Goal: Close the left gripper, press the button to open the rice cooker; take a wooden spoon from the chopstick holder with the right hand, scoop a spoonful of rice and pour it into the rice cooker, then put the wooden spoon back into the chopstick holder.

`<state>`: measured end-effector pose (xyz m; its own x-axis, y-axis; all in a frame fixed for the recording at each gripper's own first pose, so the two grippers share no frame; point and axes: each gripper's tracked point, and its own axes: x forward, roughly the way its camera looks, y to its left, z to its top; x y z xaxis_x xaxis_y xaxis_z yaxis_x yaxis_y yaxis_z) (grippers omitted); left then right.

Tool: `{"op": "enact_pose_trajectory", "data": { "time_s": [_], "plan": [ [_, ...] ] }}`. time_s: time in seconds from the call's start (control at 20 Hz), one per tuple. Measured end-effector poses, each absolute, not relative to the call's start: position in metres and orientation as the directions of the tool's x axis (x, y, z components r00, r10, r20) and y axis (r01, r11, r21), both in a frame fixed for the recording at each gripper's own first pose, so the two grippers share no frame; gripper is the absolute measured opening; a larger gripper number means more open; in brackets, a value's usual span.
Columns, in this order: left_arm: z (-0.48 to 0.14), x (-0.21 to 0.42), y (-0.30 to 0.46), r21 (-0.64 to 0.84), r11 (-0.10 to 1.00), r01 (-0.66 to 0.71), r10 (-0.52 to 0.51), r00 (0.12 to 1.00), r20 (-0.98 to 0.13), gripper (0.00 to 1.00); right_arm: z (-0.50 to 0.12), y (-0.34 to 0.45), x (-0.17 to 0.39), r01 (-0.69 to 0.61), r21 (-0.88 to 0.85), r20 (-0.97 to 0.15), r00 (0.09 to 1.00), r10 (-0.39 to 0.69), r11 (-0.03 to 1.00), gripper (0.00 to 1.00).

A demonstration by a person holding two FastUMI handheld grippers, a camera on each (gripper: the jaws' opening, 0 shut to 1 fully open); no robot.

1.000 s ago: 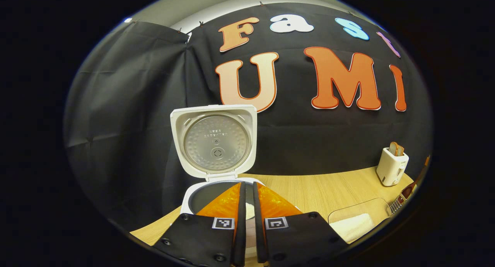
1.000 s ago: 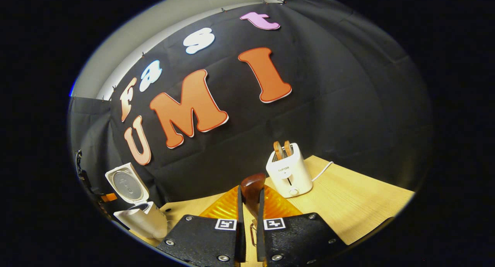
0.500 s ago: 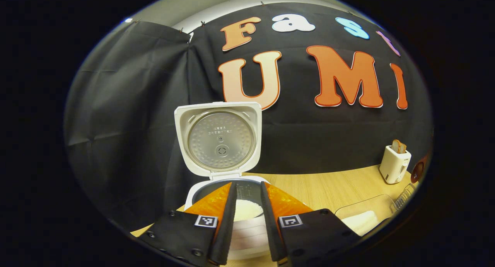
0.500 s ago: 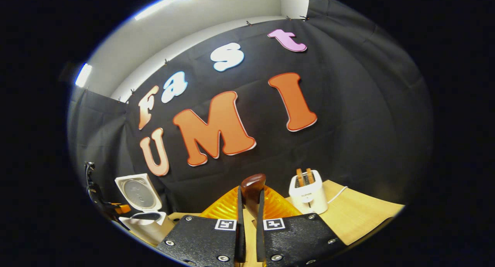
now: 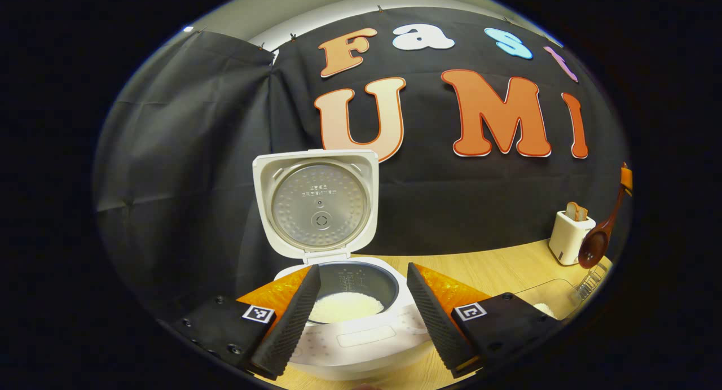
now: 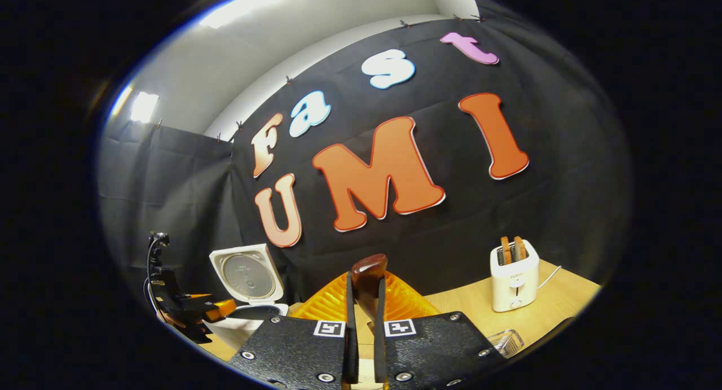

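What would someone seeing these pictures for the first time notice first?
The white rice cooker with its lid standing open sits just ahead of the open left gripper, a patch of white rice in its dark pot. The right gripper is shut on the dark brown wooden spoon; in the left gripper view the spoon hangs bowl-down at the far right, beside the white toaster holding bread on the light wooden table.

white rice cooker (image 5: 361, 345), brown wooden spoon (image 5: 595, 246)

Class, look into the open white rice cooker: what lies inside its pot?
Inside the white rice cooker, the dark inner pot holds a low heap of white rice. The left gripper's fingers cover the pot's edges.
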<state>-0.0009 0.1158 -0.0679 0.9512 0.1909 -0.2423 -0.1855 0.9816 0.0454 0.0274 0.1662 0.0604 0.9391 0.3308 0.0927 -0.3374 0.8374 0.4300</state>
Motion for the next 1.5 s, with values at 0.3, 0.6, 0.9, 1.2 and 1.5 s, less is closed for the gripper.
{"op": "enact_pose_trajectory", "data": {
  "time_s": [0.3,0.6,0.9,1.2,1.5],
  "plan": [
    [-0.072,-0.004,0.124,0.021,0.98,-0.196,0.195,0.951,-0.24,1.0,0.029,0.209,0.027,-0.381,0.34,0.016,0.917,0.4,0.86,0.11],
    [-0.091,-0.006,0.127,0.008,0.98,-0.199,0.193,0.941,-0.279,0.96,-0.015,0.245,0.029,-0.348,0.169,-0.091,0.926,0.366,0.922,0.11],
    [-0.097,-0.006,0.13,0.002,0.979,-0.205,0.197,0.936,-0.291,1.0,-0.061,0.256,0.028,-0.295,0.105,-0.214,0.926,0.311,0.95,0.11],
    [-0.103,-0.004,0.13,-0.009,0.978,-0.206,0.194,0.933,-0.303,1.0,-0.078,0.252,0.021,-0.213,0.352,-0.318,0.888,0.331,0.911,0.11],
    [-0.103,-0.008,0.133,-0.022,0.976,-0.215,0.198,0.931,-0.307,1.0,-0.083,0.256,0.018,-0.1,0.61,-0.347,0.858,0.378,0.786,0.11]
  ]
}}
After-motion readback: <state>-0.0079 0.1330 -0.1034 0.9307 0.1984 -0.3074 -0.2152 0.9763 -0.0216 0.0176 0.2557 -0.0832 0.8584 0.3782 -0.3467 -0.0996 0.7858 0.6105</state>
